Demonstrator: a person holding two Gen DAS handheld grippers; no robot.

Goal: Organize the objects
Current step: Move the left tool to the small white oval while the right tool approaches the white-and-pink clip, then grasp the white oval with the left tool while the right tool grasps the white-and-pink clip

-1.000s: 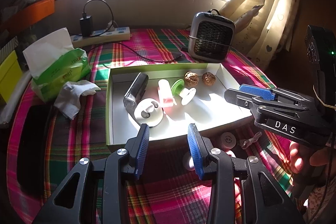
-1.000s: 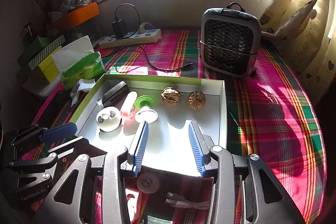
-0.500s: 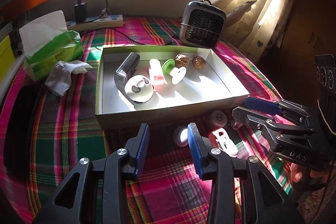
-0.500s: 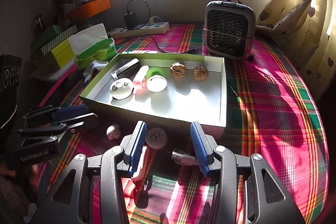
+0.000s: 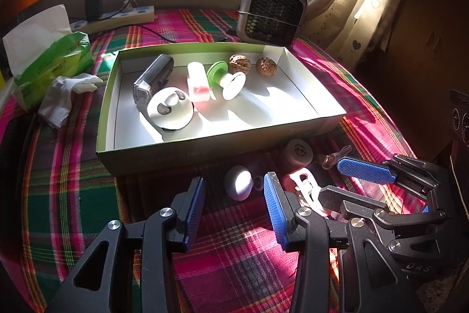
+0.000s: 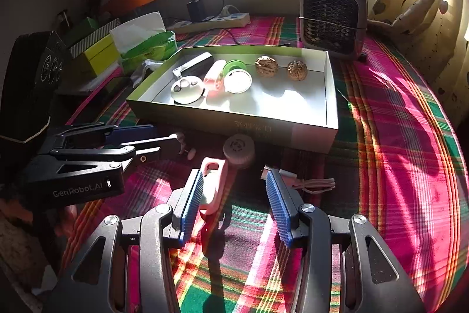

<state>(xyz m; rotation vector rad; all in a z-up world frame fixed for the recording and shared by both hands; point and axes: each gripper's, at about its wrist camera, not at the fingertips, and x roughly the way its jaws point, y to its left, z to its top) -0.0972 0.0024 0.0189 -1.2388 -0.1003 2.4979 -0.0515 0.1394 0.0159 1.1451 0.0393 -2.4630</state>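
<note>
A shallow green-edged box on the plaid cloth holds a dark case, a white disc, a pink tube, a green-and-white spool and two walnuts. In front of it lie a white oval piece, a pink clip, a round beige cap and a small cable. My left gripper is open just short of the oval piece. My right gripper is open, its left finger beside the clip.
A small heater stands behind the box. A tissue pack and crumpled tissue lie left of it. A power strip runs along the back wall. Curtains hang at the right, boxes stack at the left.
Both grippers pulled back from over the box toward me and dropped lower. They now sit over the loose items in front of the box. Both stayed open.
</note>
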